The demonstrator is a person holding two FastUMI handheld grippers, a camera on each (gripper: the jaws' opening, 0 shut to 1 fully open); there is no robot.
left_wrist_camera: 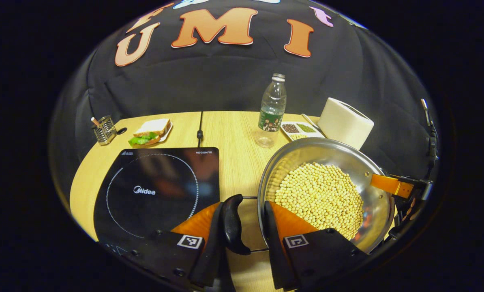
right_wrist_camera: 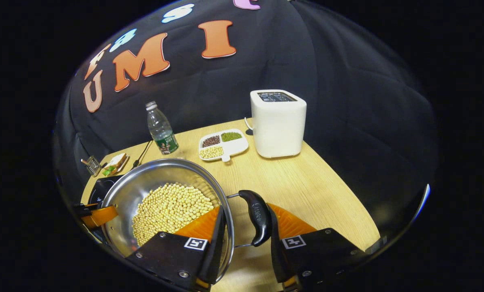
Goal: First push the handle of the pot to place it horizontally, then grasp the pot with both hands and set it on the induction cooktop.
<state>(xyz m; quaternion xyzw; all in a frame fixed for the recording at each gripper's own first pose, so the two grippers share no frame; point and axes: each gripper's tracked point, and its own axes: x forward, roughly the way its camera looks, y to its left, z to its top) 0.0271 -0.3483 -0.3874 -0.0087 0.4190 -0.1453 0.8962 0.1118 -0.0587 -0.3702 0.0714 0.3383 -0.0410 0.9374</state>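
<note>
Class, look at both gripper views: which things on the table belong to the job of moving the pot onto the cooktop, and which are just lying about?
Belonging to the job:
pot of beans
its two handles
induction cooktop
left tongs
right tongs

Just lying about:
water bottle
toaster
divided dish
sandwich
wire holder

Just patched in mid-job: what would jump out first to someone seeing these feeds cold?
The steel pot, heaped with pale beans, sits between the two grippers, right of the black cooktop. Each gripper straddles one of its black side handles: left gripper around the left handle, right gripper around the right handle. Behind stand a bottle and a white toaster.
</note>
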